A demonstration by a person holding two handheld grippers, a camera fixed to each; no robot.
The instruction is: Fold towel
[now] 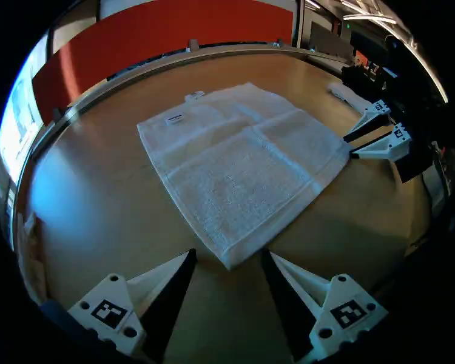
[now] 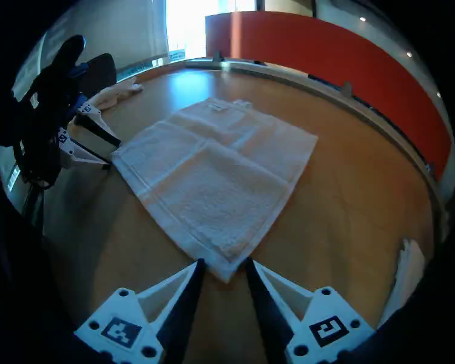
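In the left gripper view, your left gripper (image 1: 228, 253) is released, fingers either side of a corner of the towel (image 1: 239, 164), which lies flat in the middle of the desk (image 1: 106, 200). In the right gripper view, your right gripper (image 2: 223, 262) is released too, straddling another corner.

Left gripper (image 1: 229, 253) and right gripper (image 2: 224, 262) look identical tbh: white fingers (image 1: 306, 285), black inner pads (image 1: 170, 297), square black-and-white tags (image 1: 109, 312), screw holes (image 1: 341, 278).

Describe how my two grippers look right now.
The left gripper and right gripper match: each has two white wedge-shaped fingers tapering to points, with black inner faces. Every finger base carries a square black-and-white marker and small round holes.
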